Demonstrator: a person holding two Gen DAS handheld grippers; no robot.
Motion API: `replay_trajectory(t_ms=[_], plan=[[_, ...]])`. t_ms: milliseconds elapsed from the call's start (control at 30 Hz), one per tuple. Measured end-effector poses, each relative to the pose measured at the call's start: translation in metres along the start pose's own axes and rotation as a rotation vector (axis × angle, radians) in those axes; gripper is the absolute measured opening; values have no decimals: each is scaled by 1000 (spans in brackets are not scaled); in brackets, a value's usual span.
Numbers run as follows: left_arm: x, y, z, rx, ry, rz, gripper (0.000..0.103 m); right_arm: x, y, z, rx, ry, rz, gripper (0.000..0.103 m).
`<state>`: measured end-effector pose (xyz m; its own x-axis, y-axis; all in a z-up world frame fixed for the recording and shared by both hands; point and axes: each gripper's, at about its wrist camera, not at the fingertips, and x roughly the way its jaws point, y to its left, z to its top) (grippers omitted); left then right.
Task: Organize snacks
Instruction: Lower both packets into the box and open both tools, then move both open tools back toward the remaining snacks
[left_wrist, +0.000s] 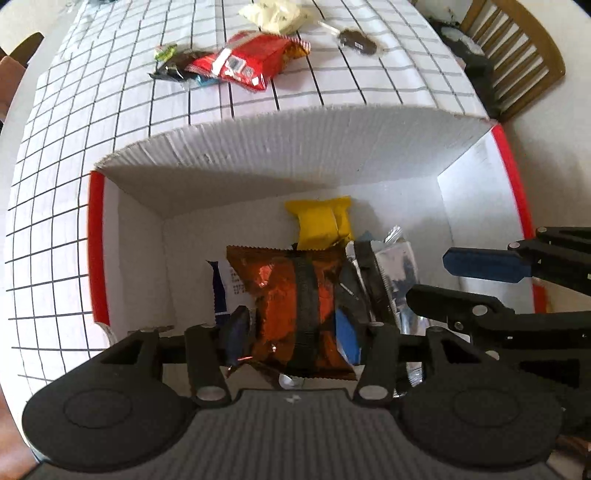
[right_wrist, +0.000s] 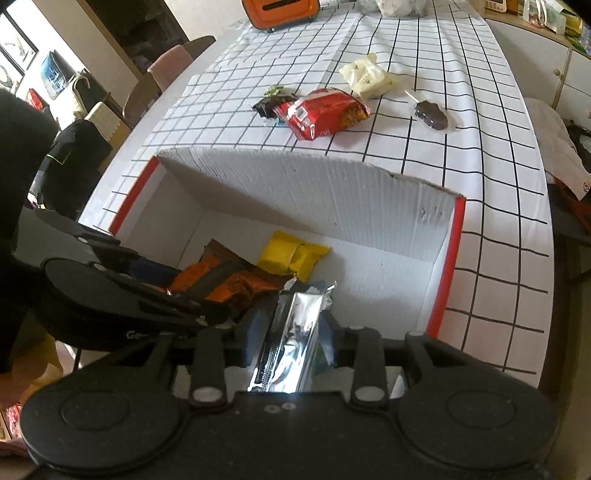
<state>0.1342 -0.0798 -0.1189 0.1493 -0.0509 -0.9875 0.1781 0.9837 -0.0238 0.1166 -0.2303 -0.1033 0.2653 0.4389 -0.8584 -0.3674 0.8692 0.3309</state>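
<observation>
A white cardboard box (left_wrist: 277, 147) with red edges stands open on the checked tablecloth. My left gripper (left_wrist: 291, 332) points straight down into it, and an orange foil packet (left_wrist: 280, 291) with a black band fills the gap between its pads. From the right my right gripper (right_wrist: 291, 332) slants into the box, its pads against a silver foil packet (right_wrist: 291, 325) that stands upright between them. A yellow packet (left_wrist: 323, 223) lies on the box floor by the far wall. A blue and white packet (left_wrist: 221, 288) is partly hidden under the orange one.
Beyond the box on the cloth lie a red snack bag (right_wrist: 325, 110), small dark packets (right_wrist: 269, 105), a cream bag (right_wrist: 369, 77) and a wrapped chocolate bar on a stick (right_wrist: 430, 112). An orange appliance (right_wrist: 280, 11) stands at the far end. A wooden chair (left_wrist: 517, 55) is beside the table.
</observation>
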Motion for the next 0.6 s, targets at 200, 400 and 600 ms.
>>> replay_trajectory(t_ms=[200,400,600], plan=[[-30,2,-1,3,-95,-15,58,-24,4,9,-19,-72,15,40],[-61,5,2,8,-211,-21,66,-50,7,22,-35,-149,25,50],[-83,14,9,-8,-311,-36,74,-64,3,36,-32,-207,18,61]])
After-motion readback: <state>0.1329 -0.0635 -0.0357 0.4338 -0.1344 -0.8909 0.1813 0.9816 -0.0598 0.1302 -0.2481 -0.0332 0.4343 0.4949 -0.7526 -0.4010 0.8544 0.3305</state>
